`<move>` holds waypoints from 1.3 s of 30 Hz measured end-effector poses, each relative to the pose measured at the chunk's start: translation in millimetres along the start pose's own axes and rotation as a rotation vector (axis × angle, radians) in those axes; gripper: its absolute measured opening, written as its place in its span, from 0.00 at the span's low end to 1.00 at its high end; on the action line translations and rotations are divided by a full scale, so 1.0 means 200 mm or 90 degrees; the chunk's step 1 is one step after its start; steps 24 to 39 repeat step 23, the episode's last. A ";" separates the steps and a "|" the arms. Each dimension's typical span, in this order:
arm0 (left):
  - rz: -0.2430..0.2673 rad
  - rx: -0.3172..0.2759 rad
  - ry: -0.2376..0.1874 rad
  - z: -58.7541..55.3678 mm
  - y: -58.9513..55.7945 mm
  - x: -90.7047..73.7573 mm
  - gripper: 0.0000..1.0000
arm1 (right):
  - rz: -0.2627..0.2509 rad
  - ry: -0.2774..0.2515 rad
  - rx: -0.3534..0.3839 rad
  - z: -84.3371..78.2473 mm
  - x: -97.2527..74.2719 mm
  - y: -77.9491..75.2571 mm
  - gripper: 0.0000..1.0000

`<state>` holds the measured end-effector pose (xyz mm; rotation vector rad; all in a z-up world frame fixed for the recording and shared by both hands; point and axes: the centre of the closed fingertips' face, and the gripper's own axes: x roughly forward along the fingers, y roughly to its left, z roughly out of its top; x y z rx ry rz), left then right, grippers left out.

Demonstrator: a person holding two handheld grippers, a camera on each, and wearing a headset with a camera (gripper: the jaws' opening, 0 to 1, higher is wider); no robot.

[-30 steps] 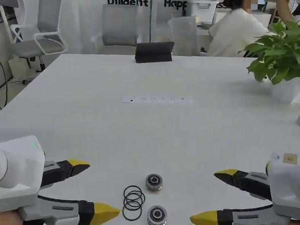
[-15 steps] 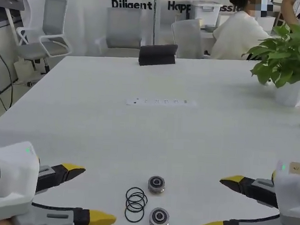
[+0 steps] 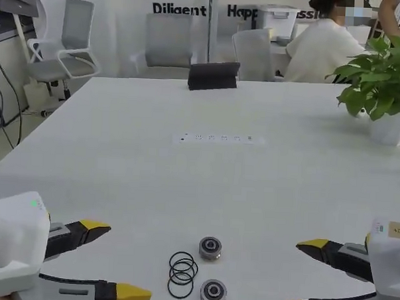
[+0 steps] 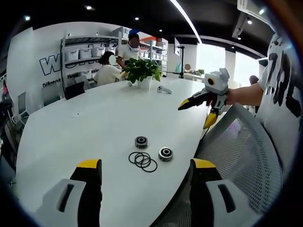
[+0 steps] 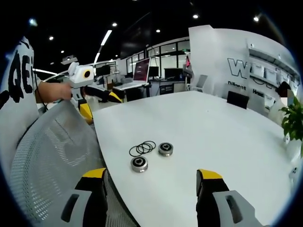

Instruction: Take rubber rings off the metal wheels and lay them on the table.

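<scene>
Head view: holds left gripper (image 3: 125,261) low at 7 o'clock and right gripper (image 3: 284,276) at 5 o'clock, both level, tips aimed inward, jaws spread wide on nothing. Finds rings (image 3: 181,274) lying loose, overlapped, on table (image 3: 205,177) at 6 o'clock, just beside two wheels (image 3: 210,247).

Left gripper view: looks over rings (image 4: 142,160) and wheels (image 4: 141,141) between parted jaws; meets right gripper (image 4: 194,117) at 1 o'clock, clasped by a hand (image 4: 229,97).

Right gripper view: centres rings (image 5: 142,148); catches left gripper (image 5: 102,106) at 10 o'clock, agape.
</scene>
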<state>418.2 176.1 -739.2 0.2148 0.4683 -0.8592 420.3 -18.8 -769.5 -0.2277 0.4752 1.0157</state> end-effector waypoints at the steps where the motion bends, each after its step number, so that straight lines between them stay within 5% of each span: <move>1: 0.001 0.001 0.001 0.00 0.00 0.00 0.74 | 0.000 0.001 -0.001 0.00 0.00 0.00 0.75; 39: 0.017 0.008 0.011 -0.01 0.01 -0.05 0.74 | -0.002 0.001 0.007 -0.01 -0.04 0.00 0.76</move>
